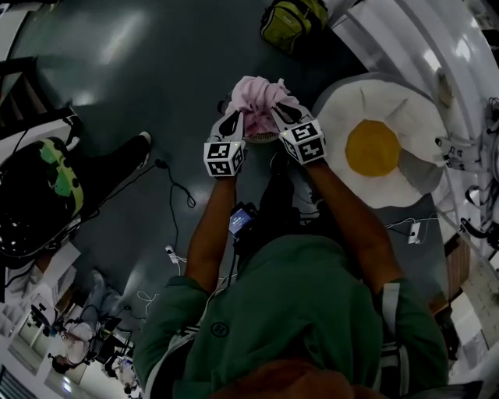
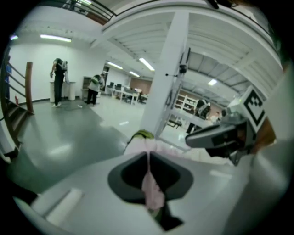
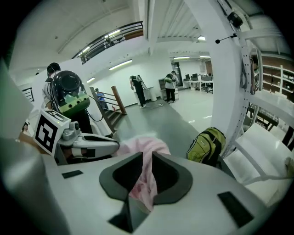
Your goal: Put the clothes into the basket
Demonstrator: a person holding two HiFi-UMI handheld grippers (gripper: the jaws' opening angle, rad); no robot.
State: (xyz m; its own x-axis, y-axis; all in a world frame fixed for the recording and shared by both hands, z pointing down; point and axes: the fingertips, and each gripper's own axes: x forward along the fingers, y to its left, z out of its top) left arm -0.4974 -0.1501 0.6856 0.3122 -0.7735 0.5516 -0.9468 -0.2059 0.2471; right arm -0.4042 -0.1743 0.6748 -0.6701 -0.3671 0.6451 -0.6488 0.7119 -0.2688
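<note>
A bunched pink garment (image 1: pixel 257 97) hangs between my two grippers above the dark floor, in the head view's upper middle. My left gripper (image 1: pixel 232 121) is shut on its left side, and a strip of pink cloth (image 2: pixel 152 190) is pinched between the dark pads. My right gripper (image 1: pixel 282 115) is shut on its right side, with a fold of the pink cloth (image 3: pixel 143 183) running through its jaws. The two grippers are close together, each seeing the other: the right gripper (image 2: pixel 220 135) and the left gripper (image 3: pixel 92 146). A pale edge (image 1: pixel 261 139) shows just under the garment; I cannot tell whether it is the basket.
A large fried-egg-shaped cushion (image 1: pixel 382 148) lies on the floor to the right. A green-yellow backpack (image 1: pixel 292 22) sits beyond the garment beside a white shelving frame (image 1: pixel 437 47). Cables (image 1: pixel 175 191) run over the floor at left near a black and green object (image 1: pixel 35 187).
</note>
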